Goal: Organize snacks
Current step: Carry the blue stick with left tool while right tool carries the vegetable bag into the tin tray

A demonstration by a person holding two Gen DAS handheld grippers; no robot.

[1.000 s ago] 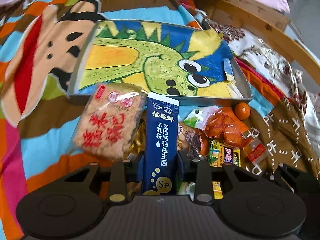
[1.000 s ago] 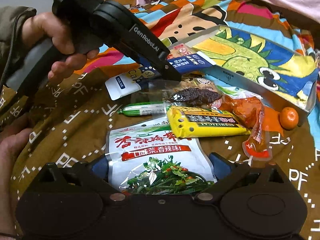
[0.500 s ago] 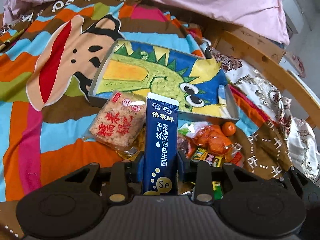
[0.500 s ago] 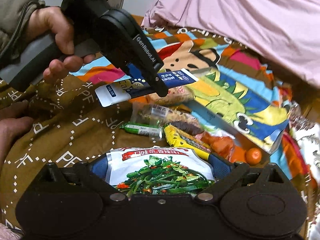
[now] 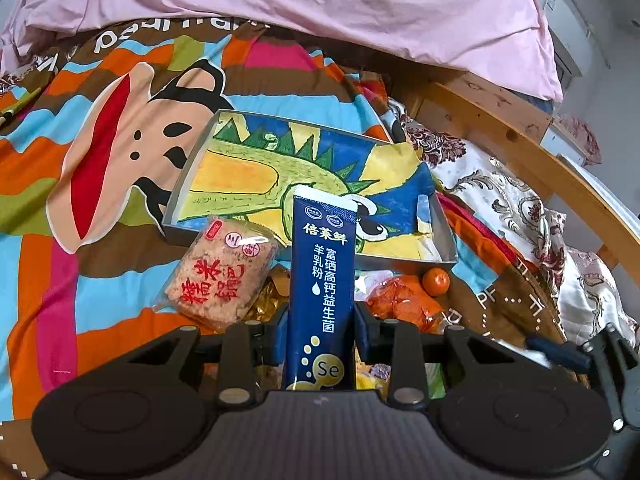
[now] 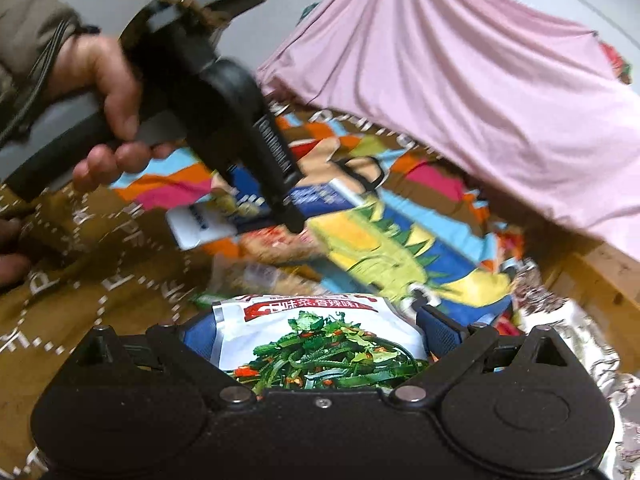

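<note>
Left gripper [image 5: 321, 332] narrowly closed on dark blue sachet [image 5: 322, 280], sachet lifted off bedspread, pointing toward far tray [image 5: 182, 184] with dinosaur picture. Right gripper [image 6: 320, 332] spread wide, pads pressing sides of white pouch [image 6: 320, 344] showing green vegetables. Rice-cake packet [image 5: 222, 276] near left of tray; small orange [image 5: 436, 280] near right. Remaining snacks heaped below grippers. Pink sheet [image 5: 320, 4] far.
</note>
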